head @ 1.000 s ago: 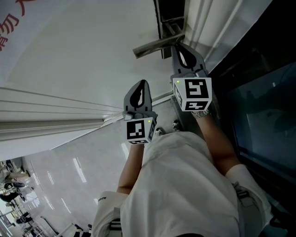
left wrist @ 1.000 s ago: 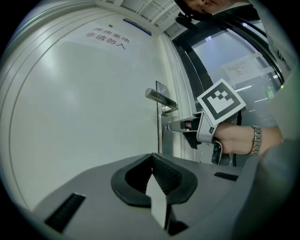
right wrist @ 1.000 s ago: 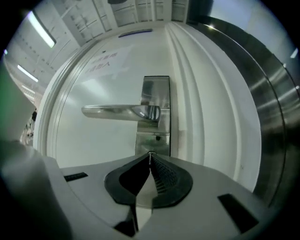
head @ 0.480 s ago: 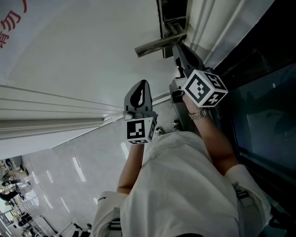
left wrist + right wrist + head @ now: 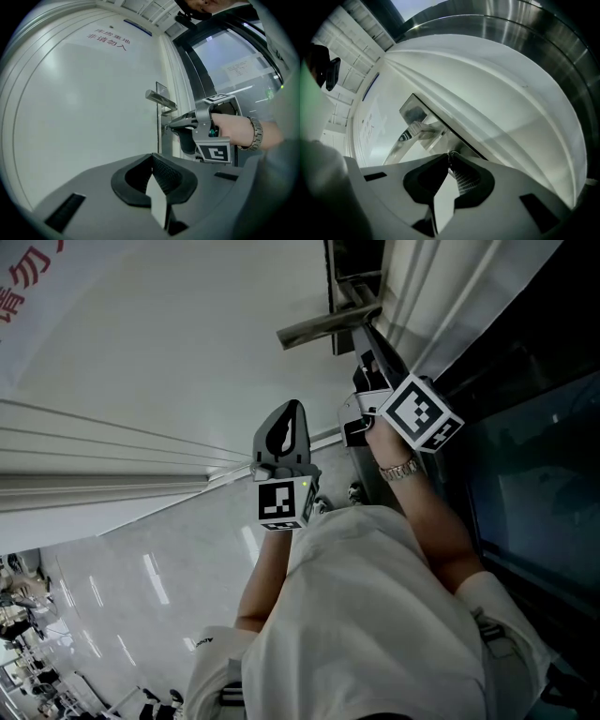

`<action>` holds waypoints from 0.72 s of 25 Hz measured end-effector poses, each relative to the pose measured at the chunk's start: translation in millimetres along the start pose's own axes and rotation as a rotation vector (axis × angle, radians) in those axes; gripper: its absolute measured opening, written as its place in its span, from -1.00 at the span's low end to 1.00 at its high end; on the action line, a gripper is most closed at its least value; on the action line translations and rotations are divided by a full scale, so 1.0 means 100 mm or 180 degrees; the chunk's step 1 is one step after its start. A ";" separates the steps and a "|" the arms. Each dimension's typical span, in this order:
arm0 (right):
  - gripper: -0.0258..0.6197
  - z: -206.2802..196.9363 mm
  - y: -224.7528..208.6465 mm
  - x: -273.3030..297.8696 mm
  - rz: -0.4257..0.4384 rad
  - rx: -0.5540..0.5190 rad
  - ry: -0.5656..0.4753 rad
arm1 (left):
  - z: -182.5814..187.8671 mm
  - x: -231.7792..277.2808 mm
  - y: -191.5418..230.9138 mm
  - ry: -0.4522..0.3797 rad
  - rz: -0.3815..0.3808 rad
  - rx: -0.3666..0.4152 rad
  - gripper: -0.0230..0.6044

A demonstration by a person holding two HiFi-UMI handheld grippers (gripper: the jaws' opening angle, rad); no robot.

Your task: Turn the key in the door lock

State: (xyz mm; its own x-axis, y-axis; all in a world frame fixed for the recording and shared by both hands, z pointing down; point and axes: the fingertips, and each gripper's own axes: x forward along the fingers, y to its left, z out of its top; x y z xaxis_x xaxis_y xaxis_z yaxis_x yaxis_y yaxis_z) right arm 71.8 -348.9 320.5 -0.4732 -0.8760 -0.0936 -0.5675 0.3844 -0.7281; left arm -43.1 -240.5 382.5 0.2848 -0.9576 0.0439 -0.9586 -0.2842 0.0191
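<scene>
The right gripper [image 5: 366, 345] has rolled about its own axis over the last second, so its marker cube [image 5: 421, 414] now sits tilted. Its jaws have just been easing apart slightly, yet their tips still pinch the key [image 5: 164, 127], seated in the door lock [image 5: 160, 136] below the lever handle [image 5: 160, 99]. I judge the turn largely made. The left gripper [image 5: 152, 161] hangs back from the door [image 5: 84, 112], clenched on nothing

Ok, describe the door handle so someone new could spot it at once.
In the left gripper view, find the big white door and its right edge by the glass panel. The handle is the silver lever jutting out from a narrow metal plate there: the only shiny bar on the door.
</scene>
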 end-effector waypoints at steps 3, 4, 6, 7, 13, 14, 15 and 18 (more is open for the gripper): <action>-0.82 0.00 -0.01 -0.01 -0.0046 0.0142 0.0010 | -0.01 -0.03 0.01 0.0006 0.0021 0.0003 -0.90; -0.85 0.00 -0.02 -0.01 -0.0071 0.0279 0.0004 | 0.00 -0.04 0.01 -0.0005 0.0029 0.0003 -0.90; -0.87 0.00 -0.03 -0.02 -0.0108 0.0576 -0.0025 | -0.01 -0.06 0.00 0.0003 0.0041 -0.0005 -0.90; -0.87 0.00 -0.03 -0.02 -0.0116 0.0679 -0.0038 | -0.02 -0.07 0.00 0.0021 0.0045 -0.0010 -0.90; -0.86 -0.01 -0.04 -0.01 -0.0081 0.1322 -0.0079 | 0.00 -0.09 0.01 -0.0025 0.0065 0.0001 -0.90; -0.85 -0.02 -0.05 -0.02 -0.0100 0.1469 -0.0092 | 0.01 -0.09 0.00 -0.0026 0.0068 0.0000 -0.90; -0.84 -0.02 -0.06 -0.02 -0.0126 0.1594 -0.0110 | 0.00 -0.10 0.00 -0.0008 0.0072 -0.0003 -0.90; -0.84 0.00 -0.05 -0.02 -0.0168 0.1543 -0.0132 | 0.00 -0.12 0.01 0.0003 0.0089 -0.0012 -0.90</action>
State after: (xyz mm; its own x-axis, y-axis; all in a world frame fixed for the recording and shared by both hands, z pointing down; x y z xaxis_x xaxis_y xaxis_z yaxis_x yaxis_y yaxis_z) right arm 75.4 -348.5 324.7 -0.4194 -0.9053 -0.0680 -0.2061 0.1679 -0.9640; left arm -46.9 -229.7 382.3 0.2580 -0.9651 0.0454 -0.9661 -0.2572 0.0217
